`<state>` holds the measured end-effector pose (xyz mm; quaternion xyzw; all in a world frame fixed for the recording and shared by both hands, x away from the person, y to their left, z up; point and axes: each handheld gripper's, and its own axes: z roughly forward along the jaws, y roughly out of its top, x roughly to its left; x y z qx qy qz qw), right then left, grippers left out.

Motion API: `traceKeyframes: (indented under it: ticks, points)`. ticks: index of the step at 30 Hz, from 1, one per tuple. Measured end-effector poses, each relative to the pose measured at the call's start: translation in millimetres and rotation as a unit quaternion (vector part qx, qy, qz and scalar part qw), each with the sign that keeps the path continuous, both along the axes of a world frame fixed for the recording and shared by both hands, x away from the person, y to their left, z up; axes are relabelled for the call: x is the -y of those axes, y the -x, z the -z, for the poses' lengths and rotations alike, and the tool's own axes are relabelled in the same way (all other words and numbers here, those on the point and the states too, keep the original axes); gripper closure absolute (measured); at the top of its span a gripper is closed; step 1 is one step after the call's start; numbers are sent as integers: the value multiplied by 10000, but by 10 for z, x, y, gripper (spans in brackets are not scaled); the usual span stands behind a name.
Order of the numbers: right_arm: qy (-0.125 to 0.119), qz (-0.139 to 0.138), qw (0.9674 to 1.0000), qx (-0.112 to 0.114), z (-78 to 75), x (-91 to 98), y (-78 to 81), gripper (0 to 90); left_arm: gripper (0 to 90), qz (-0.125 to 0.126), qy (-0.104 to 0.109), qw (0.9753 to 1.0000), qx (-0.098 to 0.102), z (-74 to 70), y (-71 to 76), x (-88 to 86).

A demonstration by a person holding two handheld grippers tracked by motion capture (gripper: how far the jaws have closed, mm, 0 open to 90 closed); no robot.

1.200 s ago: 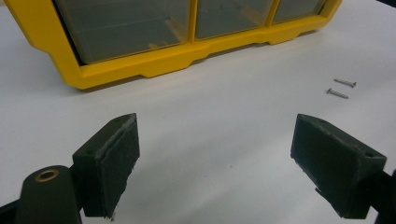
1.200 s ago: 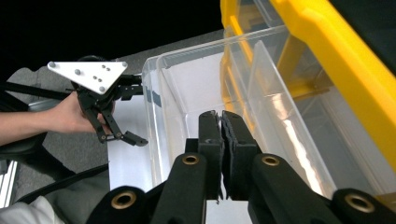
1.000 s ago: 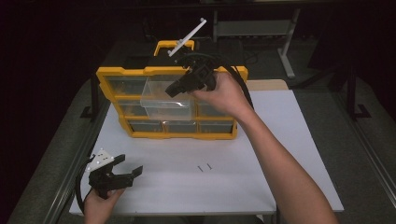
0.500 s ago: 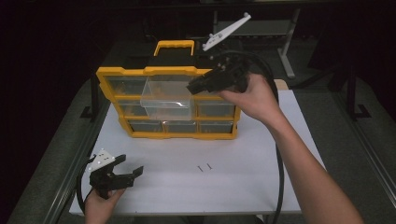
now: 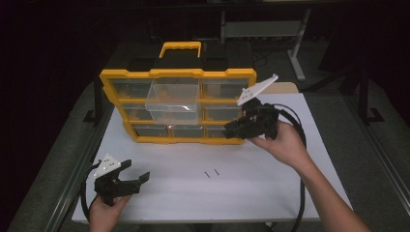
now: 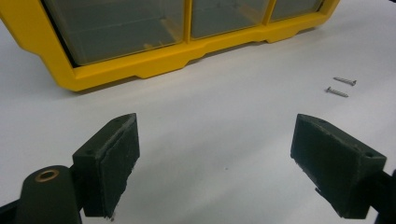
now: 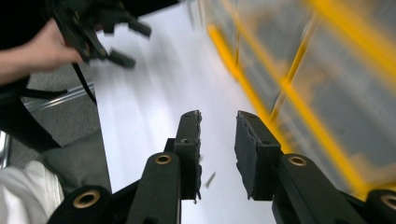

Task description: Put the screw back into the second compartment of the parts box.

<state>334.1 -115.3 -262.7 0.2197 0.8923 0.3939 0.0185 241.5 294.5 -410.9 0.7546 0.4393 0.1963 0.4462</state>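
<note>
Resting low over the white table (image 5: pixel 290 193), the left tool (image 5: pixel 137 181) has its two black pads spread wide apart with nothing between them. In the left gripper view, a little ahead of this tool and off to its right, lie two small screws (image 6: pixel 341 86), side by side and not touching. Farther ahead of it stands the yellow box of drawers (image 5: pixel 145 75).

One clear drawer (image 5: pixel 175 99) near the middle of the box's top row sticks out toward the person. It looks like thin, see-through plastic, so it is likely light and a bit bendy. It may also be smooth and slippery. Its open front edge or a side wall looks like the best spot to pinch, and a soft squeeze should do.

The screws are tiny, hard and shiny. They would not break, but they could roll or slip away. I would come down on one from above and pinch it across its thin middle.

The right tool (image 5: pixel 232 129) is held up in the air just in front of the box's lower right corner. In the right gripper view its pads are close together, with a thin gap left, and nothing is held between them. The screws lie below this tool and to its left.
</note>
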Motion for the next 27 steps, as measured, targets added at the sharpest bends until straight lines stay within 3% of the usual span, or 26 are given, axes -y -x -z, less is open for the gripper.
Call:
traceKeyframes:
  ticks: [11,21,25,27]
  points:
    - [273,154,9984,-473,796,-88,67,686,148,14,-9,10000,-12,-3,3,-4]
    - [521,216,9965,-612,1253,-279,78,685,148,-3,-10,10000,-5,-12,9,-25]
    - [745,249,9949,-638,1427,-373,86,684,148,-18,13,10000,4,-19,12,-30]
    - [846,219,9947,-549,1490,-399,77,685,148,-29,28,10000,34,-17,12,-34]
